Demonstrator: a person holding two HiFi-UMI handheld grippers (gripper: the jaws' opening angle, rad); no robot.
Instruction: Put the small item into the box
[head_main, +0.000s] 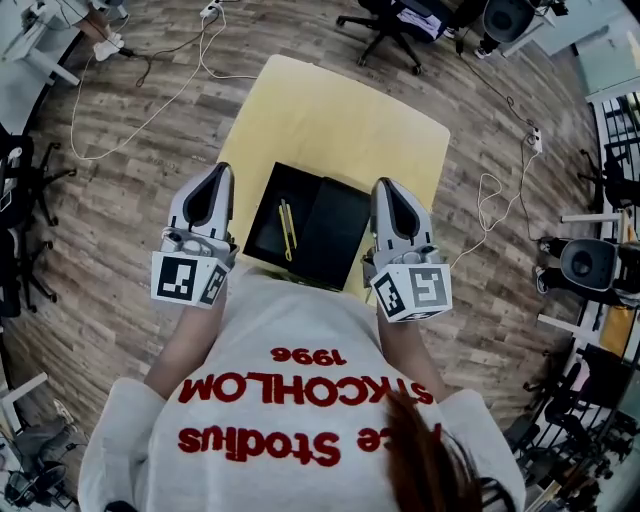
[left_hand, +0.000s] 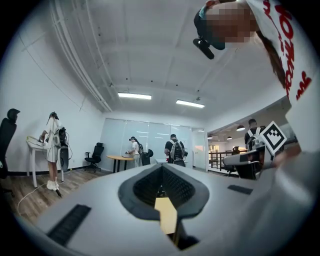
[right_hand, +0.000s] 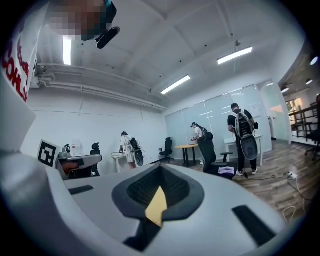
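In the head view a black box (head_main: 262, 232) stands open on the yellow table (head_main: 340, 120), and its black lid (head_main: 336, 232) lies right beside it. A thin yellow item (head_main: 286, 230) lies inside the box. My left gripper (head_main: 222, 170) hovers at the box's left side and my right gripper (head_main: 383, 186) just right of the lid, both near the table's front edge. Neither touches the box. In the two gripper views the left gripper (left_hand: 161, 168) and right gripper (right_hand: 160, 168) point out over the room, jaws together with nothing between them.
Wood floor surrounds the table, with white cables (head_main: 120, 110) on the left and a power strip (head_main: 535, 140) on the right. Office chairs (head_main: 395, 25) stand beyond the table. People with backpacks (right_hand: 242, 135) stand by distant desks.
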